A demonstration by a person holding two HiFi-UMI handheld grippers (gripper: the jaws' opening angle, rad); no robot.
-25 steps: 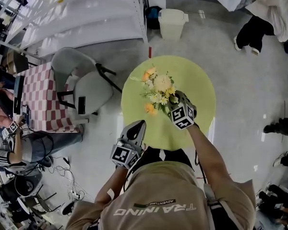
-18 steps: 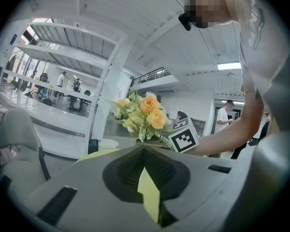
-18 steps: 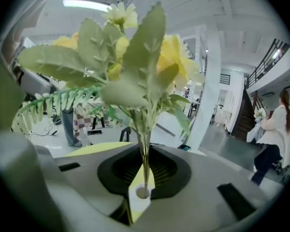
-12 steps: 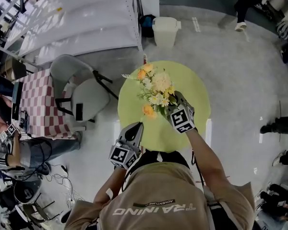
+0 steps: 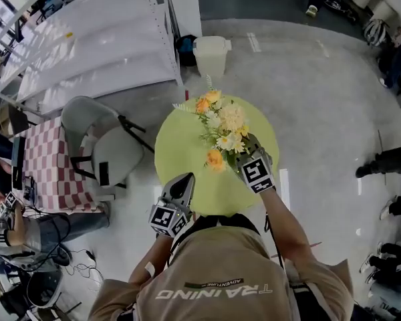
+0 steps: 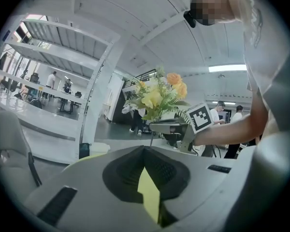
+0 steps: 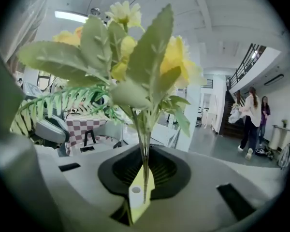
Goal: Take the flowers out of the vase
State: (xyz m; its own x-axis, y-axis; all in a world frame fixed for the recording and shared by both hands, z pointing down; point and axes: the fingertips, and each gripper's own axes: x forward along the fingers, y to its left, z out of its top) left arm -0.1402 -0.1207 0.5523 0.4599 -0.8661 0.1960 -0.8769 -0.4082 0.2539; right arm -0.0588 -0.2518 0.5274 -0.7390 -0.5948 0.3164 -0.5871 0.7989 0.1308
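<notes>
- Head view, looking steeply down: a white shelving unit (image 5: 87, 45) fills the 11 o'clock part of the picture.
- A round yellow-green table (image 5: 180, 146) stands at the centre, right in front of the person.
- A grey chair (image 5: 100, 146) sits at the table's 9 o'clock, with a red-checked table (image 5: 43, 159) beyond it. A white bin (image 5: 210, 52) stands at the table's 12 o'clock.
- The flowers (image 5: 222, 122), a bunch of orange, yellow and white blooms with green leaves, are over the table's 1 o'clock part.
- The right gripper (image 5: 246, 147) reaches in from 5 o'clock, just under the blooms.
- The left gripper (image 5: 186, 179) is at the table's 7 o'clock edge, well apart from the flowers.
- Only the right gripper view shows the grip. Thin green stems run down into the seam between its jaws, which are closing on them, and leaves fan out above.
- Only the left gripper view shows the bunch from the side, raised in the air at 12 o'clock, above the right gripper's marker cube.
- The left gripper view also shows its own jaws closed together with nothing between them.
</notes>
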